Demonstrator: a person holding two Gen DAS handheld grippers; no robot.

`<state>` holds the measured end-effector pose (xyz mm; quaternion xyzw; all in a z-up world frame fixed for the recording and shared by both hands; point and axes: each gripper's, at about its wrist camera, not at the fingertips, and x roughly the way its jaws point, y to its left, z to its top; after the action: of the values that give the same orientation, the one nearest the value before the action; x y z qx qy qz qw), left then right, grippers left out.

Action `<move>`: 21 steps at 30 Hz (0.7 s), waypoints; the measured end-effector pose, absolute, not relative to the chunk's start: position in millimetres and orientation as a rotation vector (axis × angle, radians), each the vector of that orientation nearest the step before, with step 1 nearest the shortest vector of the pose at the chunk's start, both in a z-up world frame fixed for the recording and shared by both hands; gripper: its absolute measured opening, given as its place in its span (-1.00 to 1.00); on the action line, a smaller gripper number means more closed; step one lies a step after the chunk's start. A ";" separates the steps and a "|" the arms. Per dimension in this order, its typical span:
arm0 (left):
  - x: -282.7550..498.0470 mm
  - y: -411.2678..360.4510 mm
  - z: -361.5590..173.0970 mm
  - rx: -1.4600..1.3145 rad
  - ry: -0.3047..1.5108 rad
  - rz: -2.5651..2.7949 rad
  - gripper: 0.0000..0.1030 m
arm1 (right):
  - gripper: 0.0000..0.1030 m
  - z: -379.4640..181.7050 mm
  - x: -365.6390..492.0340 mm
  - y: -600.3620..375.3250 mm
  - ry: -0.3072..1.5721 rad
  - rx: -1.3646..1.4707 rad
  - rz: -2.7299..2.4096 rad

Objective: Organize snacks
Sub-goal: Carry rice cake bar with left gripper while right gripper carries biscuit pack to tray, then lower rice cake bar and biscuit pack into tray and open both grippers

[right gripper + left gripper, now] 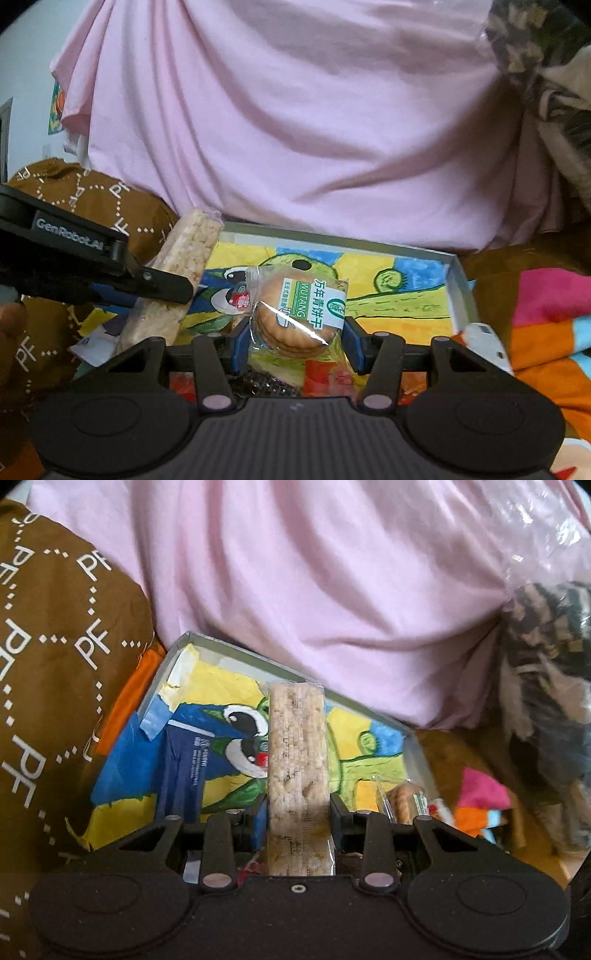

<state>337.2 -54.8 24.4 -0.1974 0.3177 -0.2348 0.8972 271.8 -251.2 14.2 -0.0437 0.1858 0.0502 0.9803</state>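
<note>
1. Nearest, the left gripper (298, 808) is clamped on a puffed rice bar (297, 753) in clear wrap, which stands up between its jaws above the box.
2. Likewise, the right gripper (295, 341) pinches a biscuit packet (295, 314) with a green and white label, holding it over the near edge of the box.
3. Below both lies a shallow grey box (415, 746), its floor lined with a bright cartoon drawing (402, 295) in yellow, blue and green.
4. A dark blue packet (184, 771) rests in the box toward its left side.
5. Left of the box sits a brown cushion (48, 657) printed with white letters.
6. Right of it, an orange, pink and blue cloth (550, 332) covers the surface.
7. Farthest, a pink fabric (295, 110) rises behind the far edge of the box.
</note>
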 end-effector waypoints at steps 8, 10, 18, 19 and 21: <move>345.3 -60.2 6.4 -0.367 0.679 -0.438 -0.29 | 0.12 -1.5 286.6 -250.8 0.456 -0.056 0.086; 344.7 -60.8 7.3 -0.354 0.674 -0.429 -0.26 | 0.22 -0.6 286.0 -250.6 0.453 -0.057 0.086; 323.9 -56.5 23.3 -0.314 0.583 -0.385 0.60 | 0.75 8.9 266.3 -246.5 0.404 -0.071 0.071; 320.2 -56.6 26.4 -0.304 0.569 -0.383 0.66 | 0.83 10.5 261.6 -246.4 0.391 -0.070 0.065; 312.5 -56.4 32.4 -0.292 0.547 -0.385 0.87 | 0.92 14.4 251.4 -246.4 0.358 -0.067 0.050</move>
<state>312.5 -56.4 32.4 -0.1429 0.2676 -0.1885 0.9341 251.4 -246.4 14.4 -0.0333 0.1778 0.0247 0.9832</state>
